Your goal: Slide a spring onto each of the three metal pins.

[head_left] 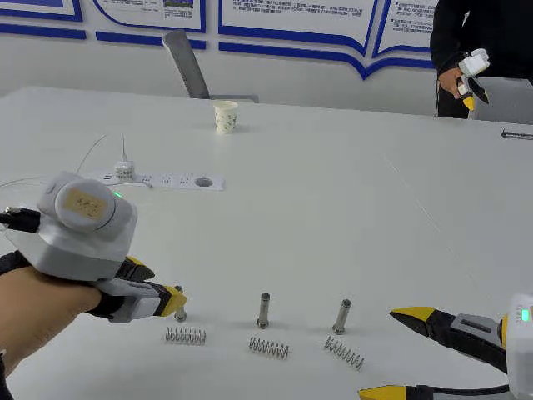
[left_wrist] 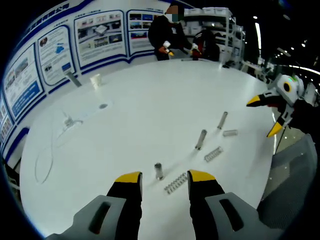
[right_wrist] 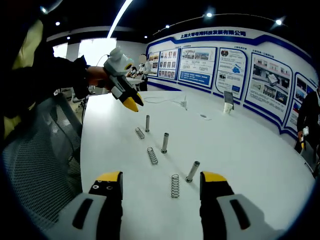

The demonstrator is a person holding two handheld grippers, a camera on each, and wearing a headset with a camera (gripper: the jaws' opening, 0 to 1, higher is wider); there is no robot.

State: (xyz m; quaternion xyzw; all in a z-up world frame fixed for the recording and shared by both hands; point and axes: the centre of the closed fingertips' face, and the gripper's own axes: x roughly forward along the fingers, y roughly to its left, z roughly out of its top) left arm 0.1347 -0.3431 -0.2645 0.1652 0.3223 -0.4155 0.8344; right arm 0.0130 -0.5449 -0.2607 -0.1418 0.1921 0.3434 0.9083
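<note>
- The left gripper (head_left: pixel 158 286) has a pale grey housing with a rounded top, which carries a tan label (head_left: pixel 83 204).
- Its jaws are black with yellow tips.
- A black cable (head_left: pixel 18 219) enters its left side.
- The right gripper (head_left: pixel 396 352) has the same colours, with a green light (head_left: pixel 525 315).
- The person wears a dark sleeve (right_wrist: pixel 55 75).

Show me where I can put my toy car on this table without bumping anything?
The wide bare middle of the table, between the power strip and paper cup behind and the pins in front, is free. The near edge is crowded: pins, springs, the left tongs and the right tongs.
</note>
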